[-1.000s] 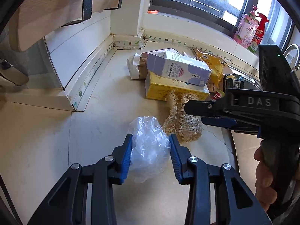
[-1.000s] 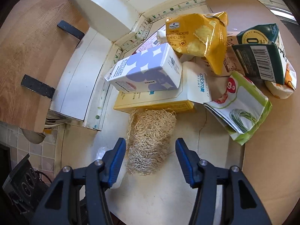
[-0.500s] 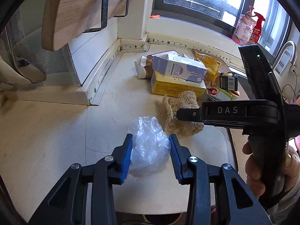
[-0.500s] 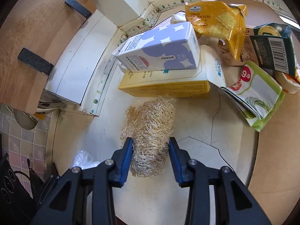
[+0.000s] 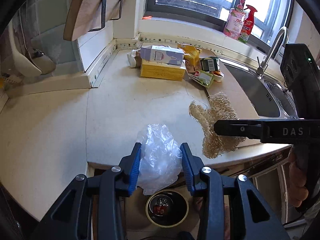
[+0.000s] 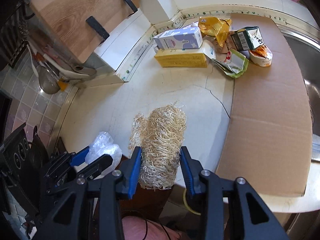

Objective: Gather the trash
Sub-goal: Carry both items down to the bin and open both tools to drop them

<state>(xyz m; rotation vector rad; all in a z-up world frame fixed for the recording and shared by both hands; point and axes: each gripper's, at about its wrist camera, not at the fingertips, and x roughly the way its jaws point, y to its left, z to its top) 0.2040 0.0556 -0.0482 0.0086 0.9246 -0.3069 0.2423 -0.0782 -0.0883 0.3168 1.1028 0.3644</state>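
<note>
Fingers of the left gripper (image 5: 161, 163) pinch the plastic bag (image 5: 160, 158) above the bin (image 5: 167, 208), ready to drop; the right gripper (image 6: 161, 165) pinches the loofah (image 6: 160, 144).

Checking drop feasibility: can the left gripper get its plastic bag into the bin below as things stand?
Probably yes: the left gripper holds the plastic bag past the counter edge, with the open bin directly beneath and nothing between.

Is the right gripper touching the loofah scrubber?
Touching. The right wrist view shows the right gripper with both blue pads pressed against the loofah scrubber, no gap either side.
</note>
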